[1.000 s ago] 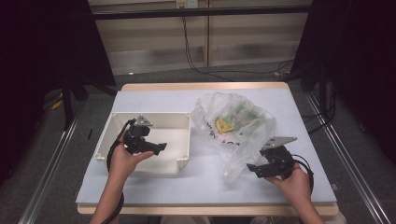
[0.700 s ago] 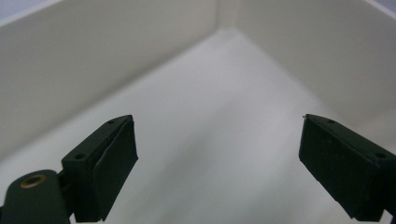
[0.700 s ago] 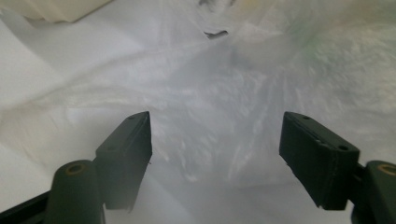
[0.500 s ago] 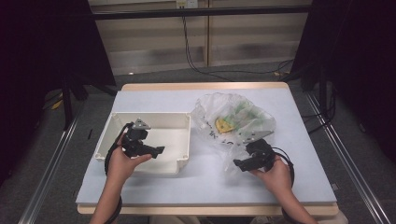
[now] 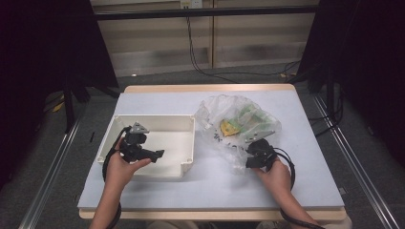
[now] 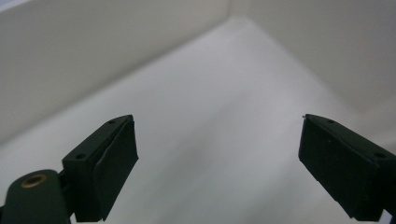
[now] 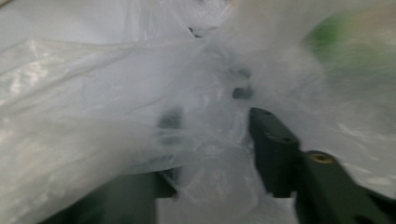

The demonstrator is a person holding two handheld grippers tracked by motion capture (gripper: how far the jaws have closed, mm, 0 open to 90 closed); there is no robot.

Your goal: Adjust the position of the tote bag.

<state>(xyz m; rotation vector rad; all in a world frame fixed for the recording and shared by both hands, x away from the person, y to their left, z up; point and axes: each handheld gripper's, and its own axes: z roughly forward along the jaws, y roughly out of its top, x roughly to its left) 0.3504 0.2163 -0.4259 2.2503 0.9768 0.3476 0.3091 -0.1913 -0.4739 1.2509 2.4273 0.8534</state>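
Observation:
A clear plastic bag with yellow and green packets and small dark bits lies right of centre on the table. My right gripper is at the bag's near edge. In the right gripper view its jaws have just been closing, and crumpled bag film sits between them and veils one jaw. A gap still stands between the fingertips of the right gripper. My left gripper hovers open over the white bin, with nothing between its jaws and the bare bin floor beyond.
The pale table top has free room in front of and to the right of the bag. The bin's tall walls stand close to the bag's left side. Cables trail from both grippers toward the person's forearms.
My right gripper has moved left and forward from the table's near right up to the bag's edge, and its jaws have narrowed around the film. The left gripper has stayed over the bin.

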